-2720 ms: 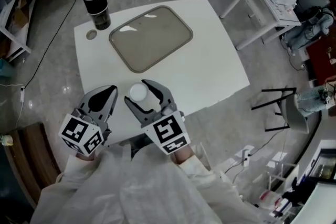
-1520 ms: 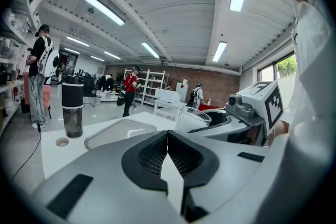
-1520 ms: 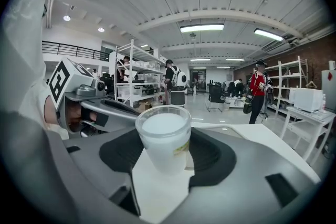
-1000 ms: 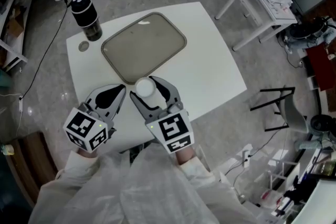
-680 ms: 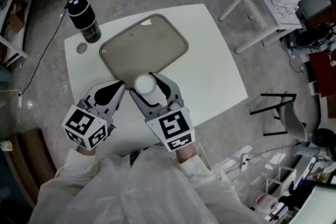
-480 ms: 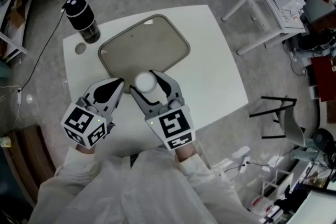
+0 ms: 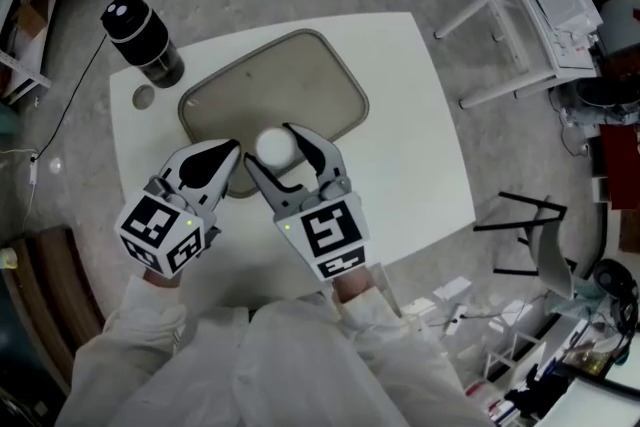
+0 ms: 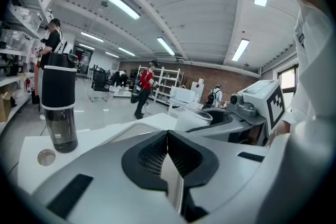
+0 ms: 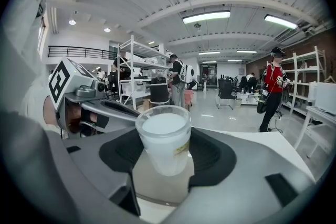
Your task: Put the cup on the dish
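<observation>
1. While both grippers sit close to my body, the left gripper [image 7: 230, 153] waits just beside the right one. Its jaws are pressed together on nothing. I read it as parked, since one gripper is enough for this job.
2. The right gripper [image 7: 277, 150] has its jaws clamped on the sides of the cup [image 9: 164, 140], w/ the rim standing up past the pads. It's held upright, prob. so it can go down flat on its base. The cup looks milky white, and I can't tell if it's filled.
3. Cup pos.: the head view puts it over the near edge of the dish [image 7: 345, 80]. In the right gripper view the dish's brownish floor shows under & behind it. It looks lifted, but I can't confirm a gap.
4. The dish lies flat mid-table [image 7: 410, 175] w/ nothing else on it, so any spot works. My call is to go a bit fwd, lower until the base seats, then let the jaws part.
5. At the far left corner stand a black flask [image 7: 140, 40] & a small round disc [image 7: 143, 98] near it. Both are apart from the dish, so no obstacle to the drop.
</observation>
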